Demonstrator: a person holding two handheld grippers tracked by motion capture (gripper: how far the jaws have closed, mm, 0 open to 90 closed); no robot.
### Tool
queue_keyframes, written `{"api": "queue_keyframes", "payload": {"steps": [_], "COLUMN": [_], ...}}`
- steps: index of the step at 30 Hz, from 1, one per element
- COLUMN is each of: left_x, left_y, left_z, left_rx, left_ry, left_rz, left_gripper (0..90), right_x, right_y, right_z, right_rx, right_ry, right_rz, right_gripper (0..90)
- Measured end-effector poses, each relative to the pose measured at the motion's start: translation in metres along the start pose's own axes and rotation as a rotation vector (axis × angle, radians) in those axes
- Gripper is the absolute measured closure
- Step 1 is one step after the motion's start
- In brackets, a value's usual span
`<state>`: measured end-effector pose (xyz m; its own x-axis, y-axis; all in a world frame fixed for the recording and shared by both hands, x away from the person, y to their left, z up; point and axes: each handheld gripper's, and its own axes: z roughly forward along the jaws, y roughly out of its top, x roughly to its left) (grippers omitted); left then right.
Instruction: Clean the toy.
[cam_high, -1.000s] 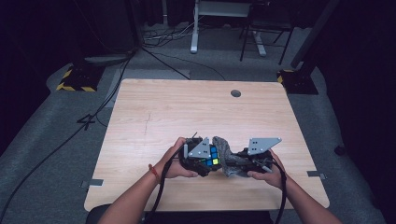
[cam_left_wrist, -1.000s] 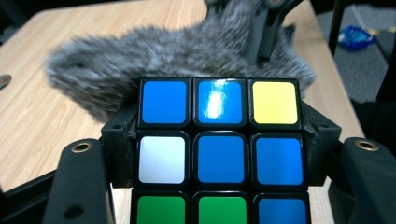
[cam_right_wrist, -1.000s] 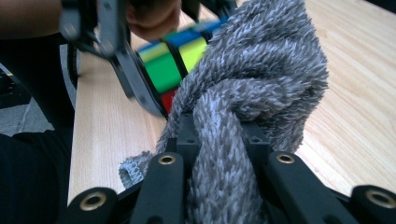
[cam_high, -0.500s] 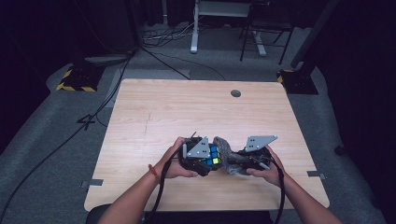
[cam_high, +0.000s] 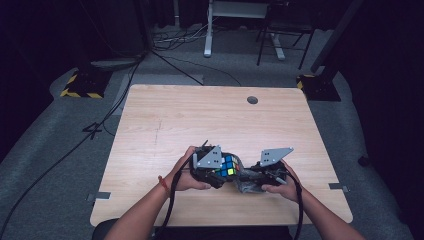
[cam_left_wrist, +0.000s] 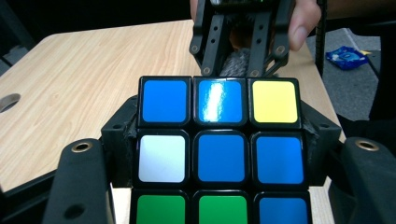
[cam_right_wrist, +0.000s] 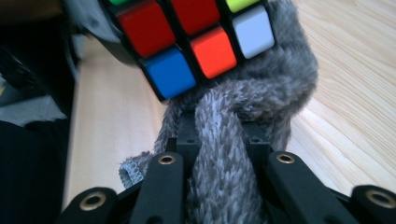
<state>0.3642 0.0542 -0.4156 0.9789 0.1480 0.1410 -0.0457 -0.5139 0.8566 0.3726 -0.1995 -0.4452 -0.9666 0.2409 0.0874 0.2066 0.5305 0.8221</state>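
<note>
Gripping a puzzle cube (cam_left_wrist: 217, 151) between both jaws of the left claw (cam_high: 216, 172), clamped tight against the cube's two opposite sides, low over the near middle of the wooden tabletop (cam_high: 200, 120). Pinching a grey fuzzy cloth (cam_right_wrist: 233, 140) in the right claw (cam_high: 252, 180), jaws drawn narrow on a bunched fold that rises between them and presses against the cube's underside corner.

Meeting tip to tip in the high view, left claw at left, right claw at right, cube between them and cloth just beneath and to the right of it. Facing the left claw's camera squarely: a mostly blue face with one yellow, one white and two green stickers showing. Facing the right claw's camera: a tilted face of red and orange squares with one blue and one white. No long axis on the cube, being equal on every side; cloth fold running lengthwise along the right claw's jaws, away from the camera toward the cube.

Counting: one cube, one cloth, two claws, two hands, one round hole (cam_high: 252, 100) near the far edge of the tabletop. Possibly a small blue wrapper (cam_left_wrist: 348, 56) on the floor beyond the tabletop, too blurred to name firmly.
</note>
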Motion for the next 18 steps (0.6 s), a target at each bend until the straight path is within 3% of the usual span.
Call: {"api": "queue_keyframes", "payload": {"steps": [6, 12, 18], "left_x": [0.003, 0.004, 0.005], "left_y": [-0.003, -0.005, -0.006], "left_z": [-0.006, -0.008, -0.006], "left_rx": [-0.013, -0.022, 0.006], "left_ry": [-0.002, -0.019, -0.013], "left_rz": [-0.005, -0.021, -0.028], "left_gripper": [33.0, 32.7, 32.5], "right_x": [0.0, 0.002, 0.002], "right_y": [0.002, 0.004, 0.005], "right_z": [-0.012, -0.014, -0.02], "right_rx": [-0.076, -0.1, -0.136], "right_ry": [0.008, 0.013, 0.016], "right_rz": [0.009, 0.001, 0.007], "right_gripper": [75.2, 75.3, 75.4]}}
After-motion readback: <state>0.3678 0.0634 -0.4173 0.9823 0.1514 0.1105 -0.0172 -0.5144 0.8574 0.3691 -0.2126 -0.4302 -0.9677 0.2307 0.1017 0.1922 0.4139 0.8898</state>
